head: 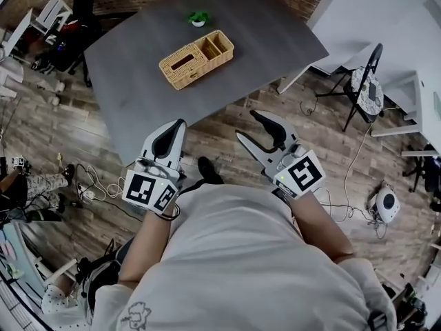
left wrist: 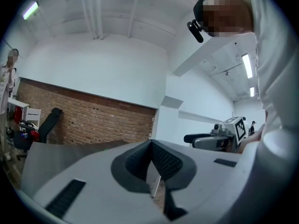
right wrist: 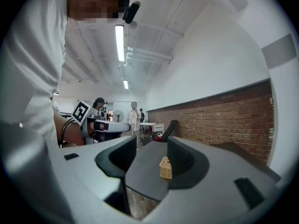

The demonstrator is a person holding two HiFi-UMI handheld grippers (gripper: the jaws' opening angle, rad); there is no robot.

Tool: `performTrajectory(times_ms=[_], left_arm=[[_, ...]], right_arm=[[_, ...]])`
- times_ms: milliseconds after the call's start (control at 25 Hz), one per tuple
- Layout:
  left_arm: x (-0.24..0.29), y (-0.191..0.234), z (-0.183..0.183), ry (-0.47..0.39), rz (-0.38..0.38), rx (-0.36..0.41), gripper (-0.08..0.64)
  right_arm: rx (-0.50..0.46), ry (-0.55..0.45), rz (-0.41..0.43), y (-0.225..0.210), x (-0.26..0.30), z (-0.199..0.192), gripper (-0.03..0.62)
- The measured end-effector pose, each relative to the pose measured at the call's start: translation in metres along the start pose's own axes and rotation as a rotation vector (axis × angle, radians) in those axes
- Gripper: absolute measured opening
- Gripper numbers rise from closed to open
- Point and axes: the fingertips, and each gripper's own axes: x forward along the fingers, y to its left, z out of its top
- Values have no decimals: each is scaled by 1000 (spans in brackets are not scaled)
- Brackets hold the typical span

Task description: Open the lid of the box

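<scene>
A wicker box (head: 196, 59) sits on the dark grey table (head: 138, 81), its slotted lid lying flat on the left part and open compartments at its right end. Both grippers hover over the floor short of the table's near edge, apart from the box. My left gripper (head: 180, 123) has its jaws together with nothing between them; in the left gripper view the pads (left wrist: 161, 160) meet at the tips. My right gripper (head: 247, 125) stands open and empty. In the right gripper view the box (right wrist: 165, 167) shows far off between the jaws of the right gripper (right wrist: 149, 154).
A small green plant (head: 198, 19) stands on the table behind the box. A black folding chair (head: 364, 87), white tables and cables lie to the right on the wooden floor. People stand far off by a fan (right wrist: 118, 115).
</scene>
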Motion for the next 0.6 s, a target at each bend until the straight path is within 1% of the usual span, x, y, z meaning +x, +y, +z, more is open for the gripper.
performTrajectory(times_ms=[160, 360, 480, 600], left_arm=[[4, 44, 12, -7, -3, -15, 11], [4, 89, 15, -7, -12, -35, 11], [8, 108, 13, -2, -6, -32, 11], [11, 116, 12, 8, -9, -23, 11]], right_arm=[[13, 4, 3, -7, 44, 5, 210], [2, 34, 40, 0, 96, 3, 209], [10, 49, 55, 0, 117, -1, 210], [25, 54, 72, -1, 132, 1, 210]])
